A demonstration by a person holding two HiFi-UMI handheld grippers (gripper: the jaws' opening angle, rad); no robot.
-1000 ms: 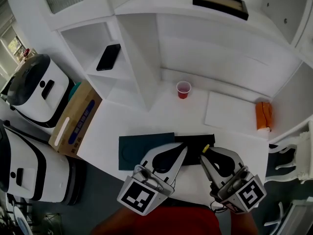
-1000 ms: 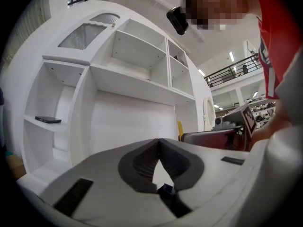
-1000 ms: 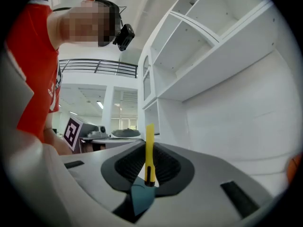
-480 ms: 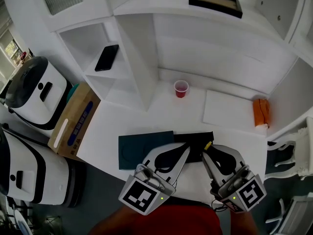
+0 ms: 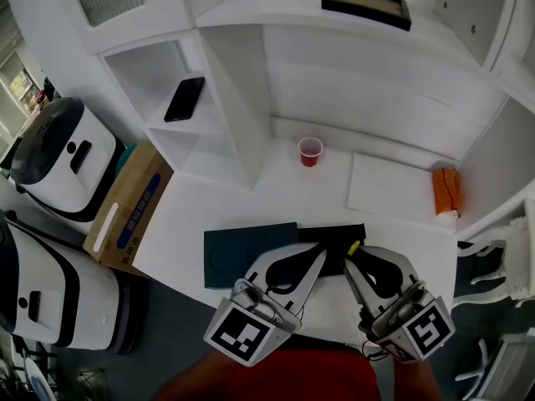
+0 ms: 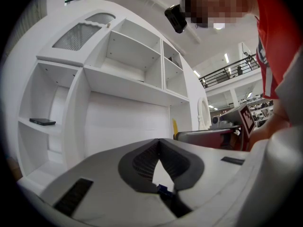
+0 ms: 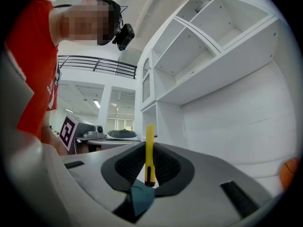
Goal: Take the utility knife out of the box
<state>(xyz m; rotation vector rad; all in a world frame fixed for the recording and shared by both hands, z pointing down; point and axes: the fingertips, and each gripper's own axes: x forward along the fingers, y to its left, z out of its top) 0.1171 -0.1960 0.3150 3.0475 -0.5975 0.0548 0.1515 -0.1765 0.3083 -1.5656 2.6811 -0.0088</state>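
My right gripper (image 5: pixel 350 256) is shut on a slim yellow utility knife (image 7: pixel 149 151), which stands upright between the pads in the right gripper view. In the head view only the yellow tip (image 5: pixel 353 246) shows. The gripper hovers at the right end of a black box (image 5: pixel 336 238), with a dark teal lid (image 5: pixel 242 250) lying beside it on the white table (image 5: pixel 276 195). My left gripper (image 5: pixel 317 254) sits just left of the right one, over the box. Its jaws are shut, tips meeting (image 6: pixel 159 140), with nothing between them.
A red cup (image 5: pixel 311 151) stands at the back of the table, a white sheet (image 5: pixel 389 189) and an orange object (image 5: pixel 445 190) to the right. A phone (image 5: pixel 185 98) lies on a shelf. A cardboard box (image 5: pixel 129 203) and white machines (image 5: pixel 63 153) stand left.
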